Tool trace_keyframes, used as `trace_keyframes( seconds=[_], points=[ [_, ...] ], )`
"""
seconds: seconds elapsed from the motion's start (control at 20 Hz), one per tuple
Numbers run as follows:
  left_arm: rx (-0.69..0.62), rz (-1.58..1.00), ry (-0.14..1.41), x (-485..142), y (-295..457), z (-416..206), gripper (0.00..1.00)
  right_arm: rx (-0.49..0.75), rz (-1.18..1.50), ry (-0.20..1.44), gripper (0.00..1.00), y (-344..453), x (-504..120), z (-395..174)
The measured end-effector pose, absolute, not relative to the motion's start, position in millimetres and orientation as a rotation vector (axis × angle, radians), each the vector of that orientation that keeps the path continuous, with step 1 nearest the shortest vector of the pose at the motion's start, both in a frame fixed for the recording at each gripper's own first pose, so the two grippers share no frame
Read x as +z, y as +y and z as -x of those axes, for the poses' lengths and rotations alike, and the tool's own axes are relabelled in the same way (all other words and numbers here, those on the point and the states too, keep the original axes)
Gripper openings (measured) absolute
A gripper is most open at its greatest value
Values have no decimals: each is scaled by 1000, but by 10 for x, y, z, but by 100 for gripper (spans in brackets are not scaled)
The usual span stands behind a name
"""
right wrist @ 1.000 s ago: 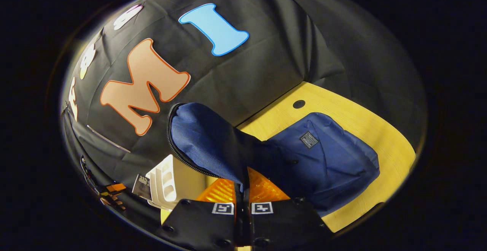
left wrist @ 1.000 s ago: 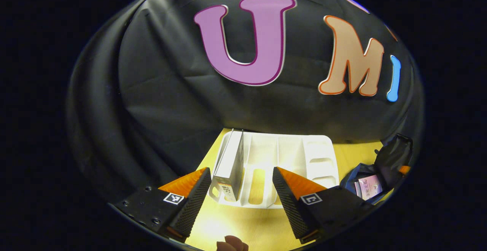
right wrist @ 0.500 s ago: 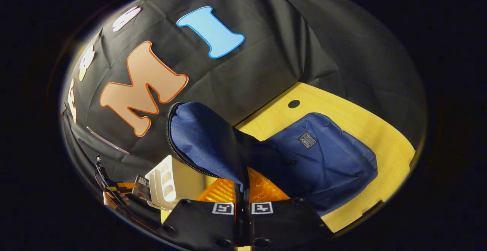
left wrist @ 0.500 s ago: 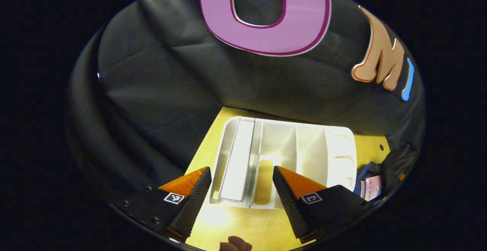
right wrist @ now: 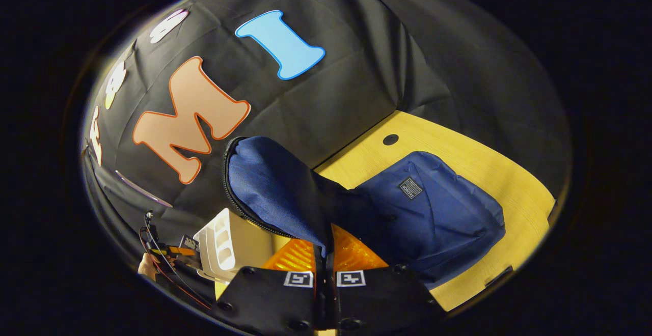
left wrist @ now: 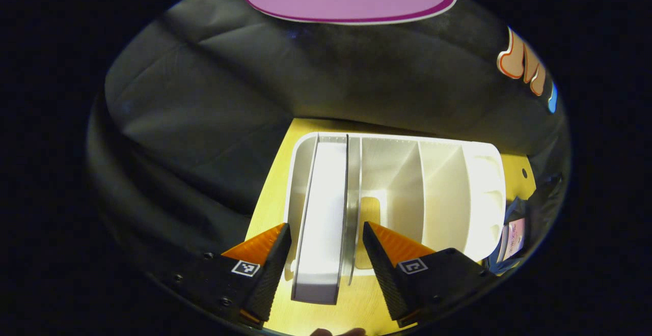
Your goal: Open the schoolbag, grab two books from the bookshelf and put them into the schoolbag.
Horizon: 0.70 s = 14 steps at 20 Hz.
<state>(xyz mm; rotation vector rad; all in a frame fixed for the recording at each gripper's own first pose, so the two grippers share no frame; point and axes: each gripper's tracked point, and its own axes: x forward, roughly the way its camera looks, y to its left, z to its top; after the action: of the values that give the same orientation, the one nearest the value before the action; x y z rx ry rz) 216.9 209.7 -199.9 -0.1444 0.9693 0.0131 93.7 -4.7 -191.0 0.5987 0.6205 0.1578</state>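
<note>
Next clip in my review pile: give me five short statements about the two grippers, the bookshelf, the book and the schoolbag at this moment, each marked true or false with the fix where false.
1. The left gripper is open, its fingers either side of the book. True.
2. The book lies flat on the table. False: it stands in the leftmost slot of the white bookshelf.
3. The right gripper is shut on the schoolbag flap. True.
4. The schoolbag is red. False: it is dark blue.
5. Every slot of the bookshelf holds a book. False: the slots to the right of the book look empty.
</note>
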Motion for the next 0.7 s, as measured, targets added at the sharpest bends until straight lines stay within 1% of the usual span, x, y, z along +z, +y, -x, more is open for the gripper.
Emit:
trace_keyframes(
  seconds=[0.05, 0.1, 0.15, 0.35, 0.4, 0.5, 0.65, 0.7],
  points=[
    [10, 145, 986, -2053, 2110, -2168, 76, 158, -599, 621, 3, -30, -1913, -954],
    [1, 161, 1025, -2179, 2082, -2179, 57, 158, -601, 621, 5, -35, -1913, -963],
    [-4, 152, 1022, -2046, 2096, -2086, 37, 158, -602, 620, 3, -21, -1917, -970],
    [-14, 147, 1036, -2076, 2109, -2090, 34, 160, -601, 620, 2, -16, -1932, -970],
    [-17, 148, 1037, -2081, 2105, -2097, 32, 161, -602, 620, 2, -20, -1932, -970],
    [-22, 149, 1030, -2061, 2106, -2089, 34, 160, -603, 620, 2, -17, -1927, -977],
    [-42, 146, 1016, -2028, 2108, -2100, 31, 161, -604, 620, 1, -2, -1929, -985],
    [-48, 139, 1021, -2032, 2117, -2089, 36, 161, -603, 622, 1, -5, -1933, -980]
  ],
)
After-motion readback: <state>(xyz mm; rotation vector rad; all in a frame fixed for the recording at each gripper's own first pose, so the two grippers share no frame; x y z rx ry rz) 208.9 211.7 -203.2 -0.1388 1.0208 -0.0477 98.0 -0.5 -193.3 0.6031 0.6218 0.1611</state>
